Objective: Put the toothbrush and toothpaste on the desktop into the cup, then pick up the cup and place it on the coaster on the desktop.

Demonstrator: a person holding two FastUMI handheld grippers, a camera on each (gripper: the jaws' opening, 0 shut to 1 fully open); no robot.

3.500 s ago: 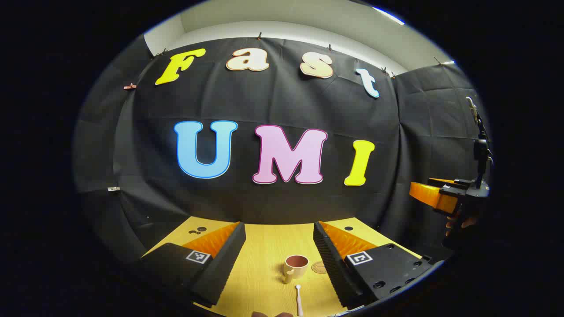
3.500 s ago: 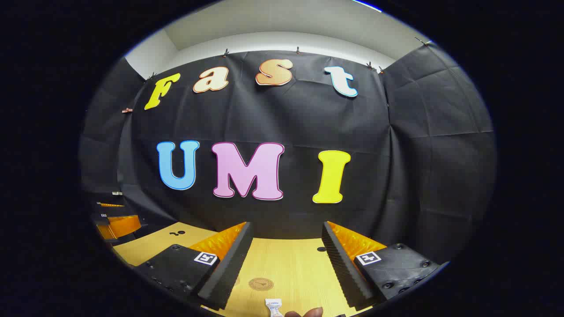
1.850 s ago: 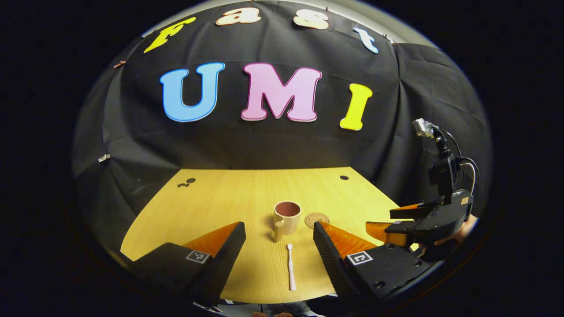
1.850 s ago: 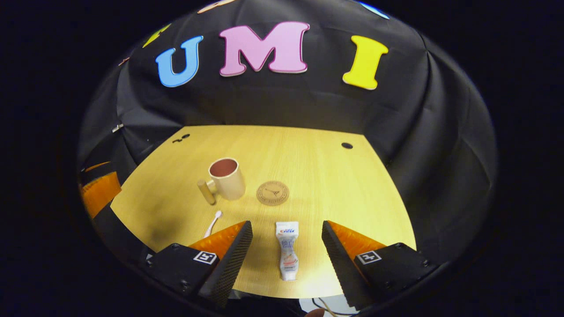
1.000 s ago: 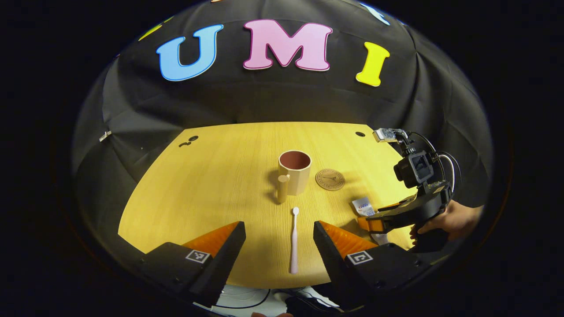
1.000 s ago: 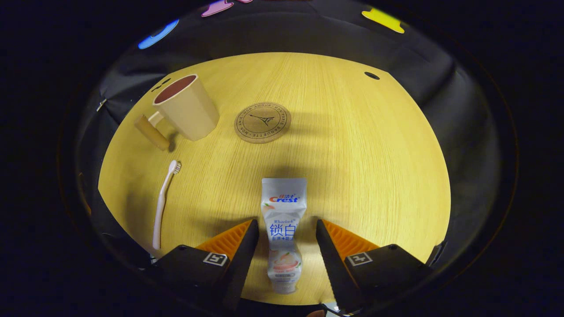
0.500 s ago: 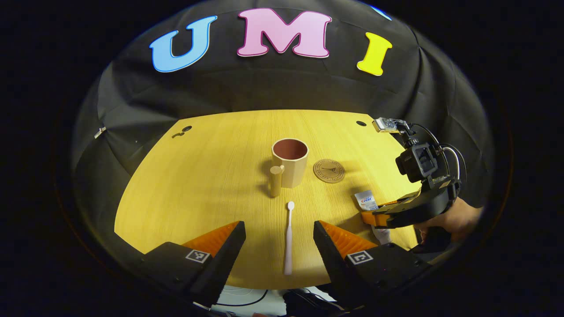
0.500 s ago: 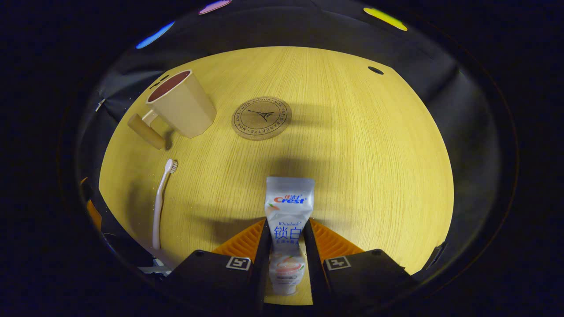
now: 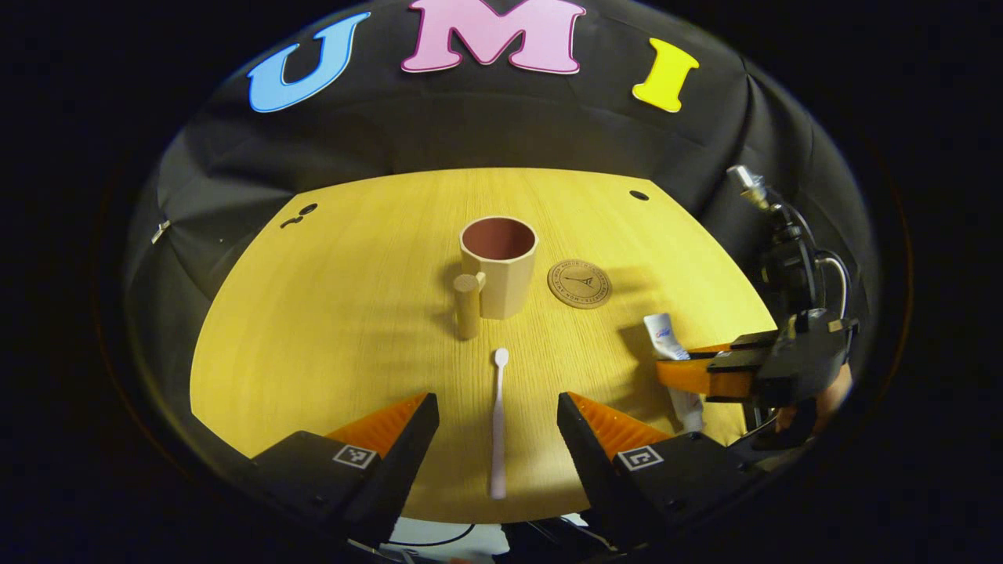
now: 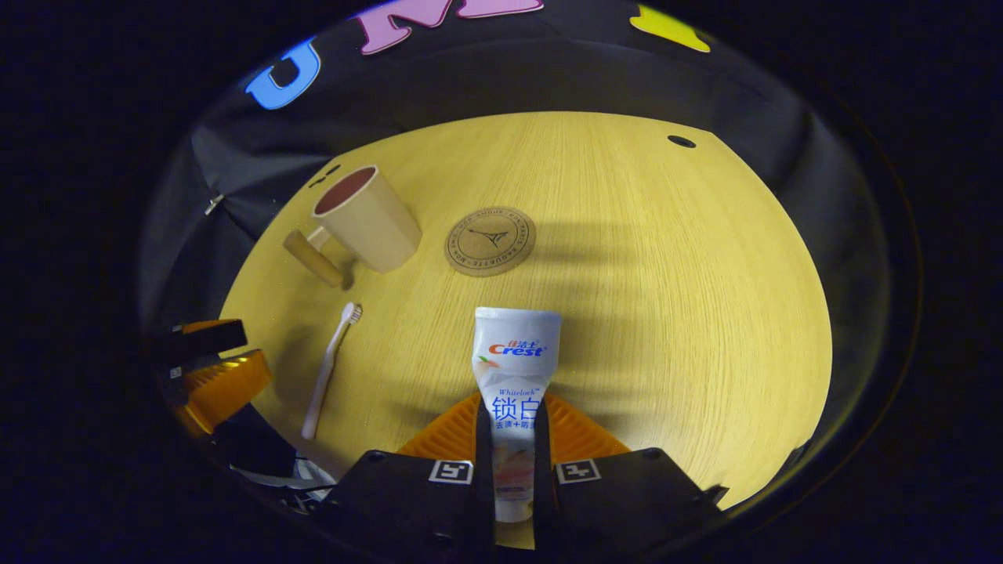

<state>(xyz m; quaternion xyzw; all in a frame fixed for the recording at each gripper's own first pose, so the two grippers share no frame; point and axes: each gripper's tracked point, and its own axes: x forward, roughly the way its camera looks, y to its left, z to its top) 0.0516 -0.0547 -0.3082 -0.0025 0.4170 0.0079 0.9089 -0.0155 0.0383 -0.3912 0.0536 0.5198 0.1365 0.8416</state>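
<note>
My right gripper [image 10: 513,427] is shut on the white toothpaste tube [image 10: 515,368], whose flat end points toward the round cork coaster [image 10: 490,240]. The left gripper view shows that same gripper [image 9: 689,376] at the right with the tube [image 9: 668,341] tilted up off the desk. A beige cup [image 9: 498,265] with a stick handle stands upright at mid-table, left of the coaster [image 9: 581,283]. My left gripper [image 9: 497,411] is open, its fingers on either side of the pale pink toothbrush [image 9: 497,423] that lies flat on the desk, head toward the cup.
The wooden desktop [image 9: 329,313] ends at a near edge below my fingers, with cables beneath it. A small dark hole [image 9: 639,195] lies at the far right, dark marks [image 9: 298,217] at the far left. A hand [image 9: 823,403] holds the right gripper.
My right gripper closed on the toothpaste tube and lifted it slightly off the desk. My left gripper came lower over the toothbrush and stayed open.
</note>
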